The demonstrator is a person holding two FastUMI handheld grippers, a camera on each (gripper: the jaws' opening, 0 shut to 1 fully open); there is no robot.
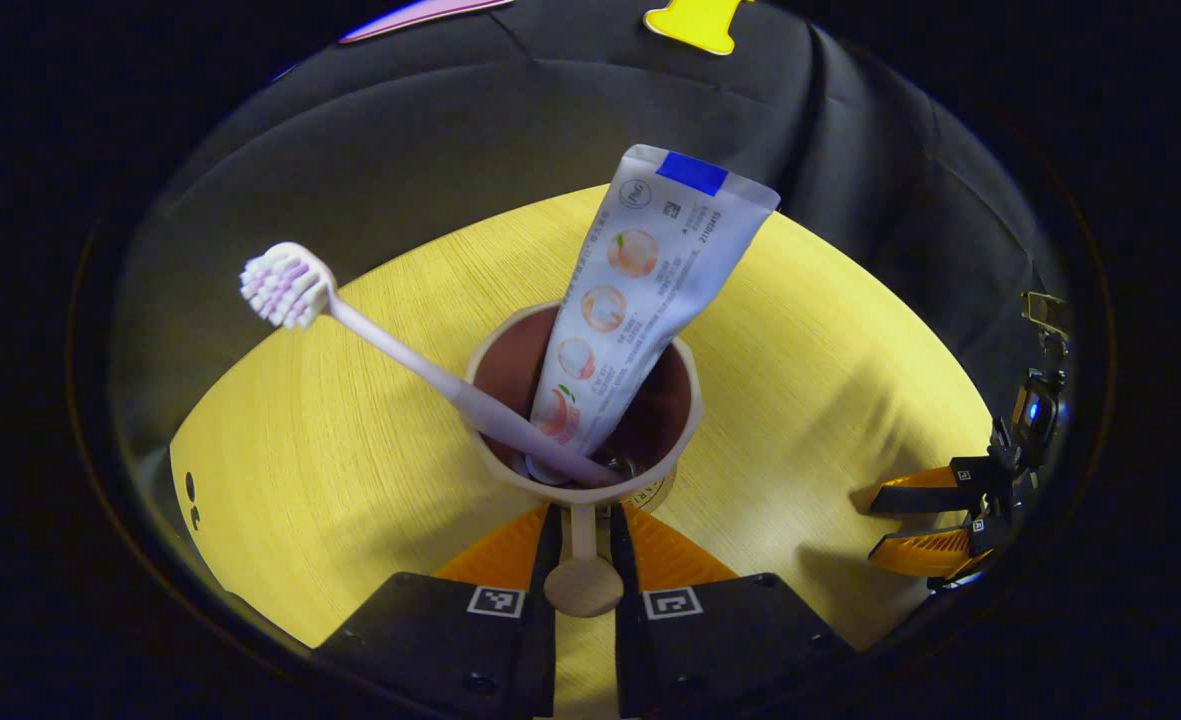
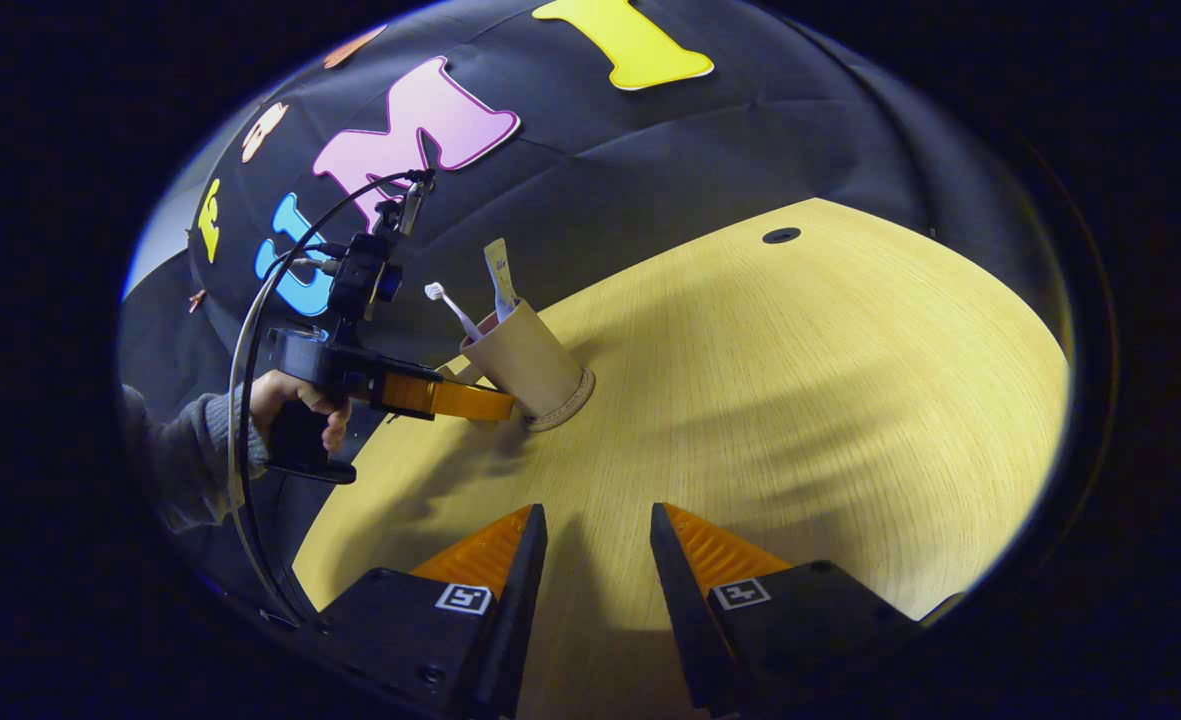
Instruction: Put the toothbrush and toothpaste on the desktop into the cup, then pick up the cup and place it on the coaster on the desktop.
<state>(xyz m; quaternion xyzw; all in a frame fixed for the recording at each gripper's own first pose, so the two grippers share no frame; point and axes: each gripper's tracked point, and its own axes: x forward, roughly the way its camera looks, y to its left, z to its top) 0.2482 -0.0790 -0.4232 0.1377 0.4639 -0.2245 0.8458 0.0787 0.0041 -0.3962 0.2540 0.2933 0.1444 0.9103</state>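
A beige cup (image 1: 590, 480) with a dark inside stands upright on the yellow desktop (image 1: 350, 450). It holds a white toothpaste tube (image 1: 640, 290) and a pale toothbrush (image 1: 390, 345) with its head leaning out to the left. My left gripper (image 1: 583, 515) is shut on the cup's handle (image 1: 583, 575). In the right gripper view the cup (image 2: 525, 360) rests on a round coaster (image 2: 572, 398), with the left gripper (image 2: 500, 405) at its side. My right gripper (image 2: 598, 520) hovers open over bare desk, with nothing between its fingers. In the left gripper view the right gripper (image 1: 875, 522) is off to the right.
A hand and grey sleeve (image 2: 210, 430) hold the left gripper, and a black cable (image 2: 250, 330) loops above it. A small dark hole (image 2: 781, 236) sits near the desk's far edge. The black cloth wall (image 2: 700, 160) stands close behind the desk.
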